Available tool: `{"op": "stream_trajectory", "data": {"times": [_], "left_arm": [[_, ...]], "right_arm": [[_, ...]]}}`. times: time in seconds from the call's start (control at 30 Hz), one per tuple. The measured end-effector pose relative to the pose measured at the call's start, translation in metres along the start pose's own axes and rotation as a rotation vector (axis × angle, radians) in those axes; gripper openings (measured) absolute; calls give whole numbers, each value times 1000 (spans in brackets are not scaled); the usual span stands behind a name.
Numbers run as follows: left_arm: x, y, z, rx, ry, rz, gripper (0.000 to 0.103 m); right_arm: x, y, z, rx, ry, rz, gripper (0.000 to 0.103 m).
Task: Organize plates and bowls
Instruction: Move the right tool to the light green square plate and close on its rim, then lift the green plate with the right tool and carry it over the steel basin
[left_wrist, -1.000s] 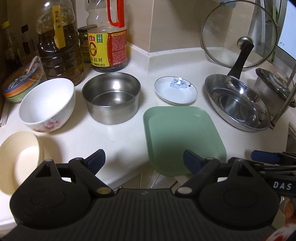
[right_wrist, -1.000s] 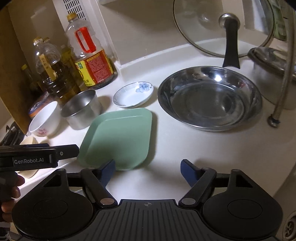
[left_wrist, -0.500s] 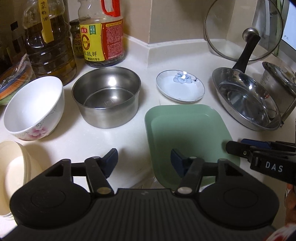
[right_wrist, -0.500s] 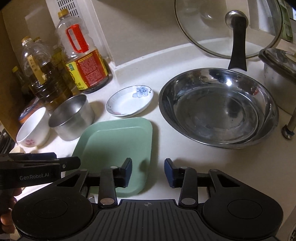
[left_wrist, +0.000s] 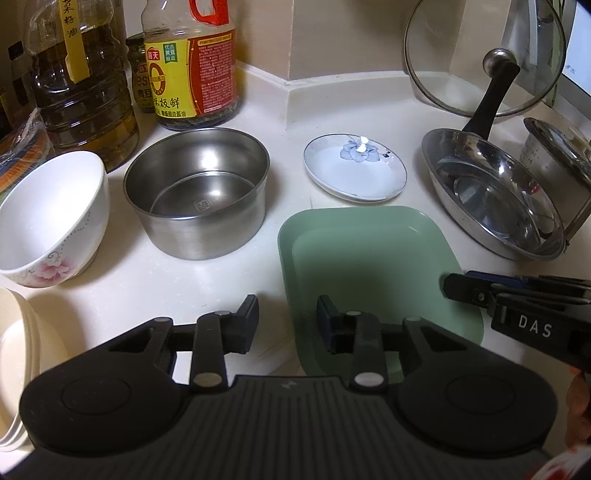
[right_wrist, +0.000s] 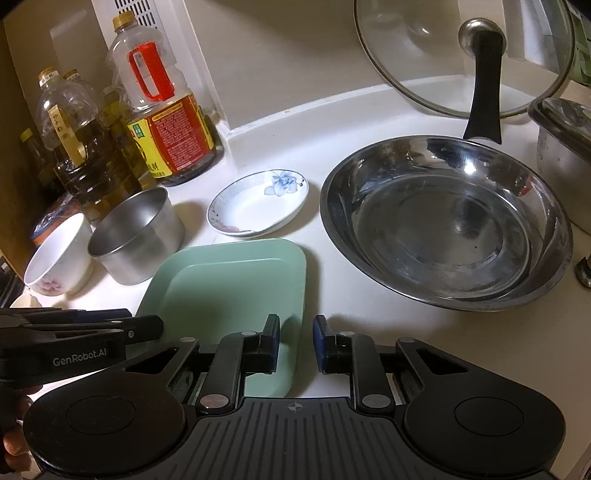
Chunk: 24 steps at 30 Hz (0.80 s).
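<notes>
A green square plate (left_wrist: 369, 266) (right_wrist: 229, 288) lies flat at the counter's front. My left gripper (left_wrist: 288, 322) straddles its left rim, jaws closing, a gap still showing on each side of the rim. My right gripper (right_wrist: 296, 340) straddles the right rim the same way, closing, its pads off the plate. From the side it appears as the right gripper (left_wrist: 456, 286), and the left gripper (right_wrist: 147, 328) likewise. Behind the plate sit a flowered saucer (left_wrist: 354, 173) (right_wrist: 255, 206), a steel bowl (left_wrist: 199, 206) (right_wrist: 136, 236) and a white china bowl (left_wrist: 48, 221) (right_wrist: 55, 266).
Stacked cream bowls (left_wrist: 14, 350) sit at the far left front. A steel frying pan (left_wrist: 491, 195) (right_wrist: 443, 221) lies right of the plate, with a glass lid (right_wrist: 424, 55) leaning on the wall and a steel pot (left_wrist: 550, 158) beside it. Oil and sauce bottles (left_wrist: 188, 62) line the back left.
Both grippers' jaws have narrowed a lot. Each has moved forward and a little down, so the green plate's left and right rims now lie between the fingers.
</notes>
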<state>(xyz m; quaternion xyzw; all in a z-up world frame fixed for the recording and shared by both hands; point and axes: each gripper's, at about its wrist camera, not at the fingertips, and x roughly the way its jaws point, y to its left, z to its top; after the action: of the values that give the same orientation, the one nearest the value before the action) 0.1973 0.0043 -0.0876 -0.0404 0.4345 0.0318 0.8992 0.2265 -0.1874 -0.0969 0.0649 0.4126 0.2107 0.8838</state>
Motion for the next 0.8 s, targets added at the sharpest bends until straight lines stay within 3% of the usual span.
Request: {"op": "stream_trajectory", "data": {"times": [0.17,0.27,0.8], "left_arm": [[0,-1,1,-4,-2,-24,11],[-1,-1,0,-2,-4,-15,8],[-24,-3,4,-7,-38,-5,7]], "right_arm": [[2,1,-1,-5,6,6,8],[2,2,-2,-11,3,1,6],[-15,6,0,-21,-33,26,6]]}}
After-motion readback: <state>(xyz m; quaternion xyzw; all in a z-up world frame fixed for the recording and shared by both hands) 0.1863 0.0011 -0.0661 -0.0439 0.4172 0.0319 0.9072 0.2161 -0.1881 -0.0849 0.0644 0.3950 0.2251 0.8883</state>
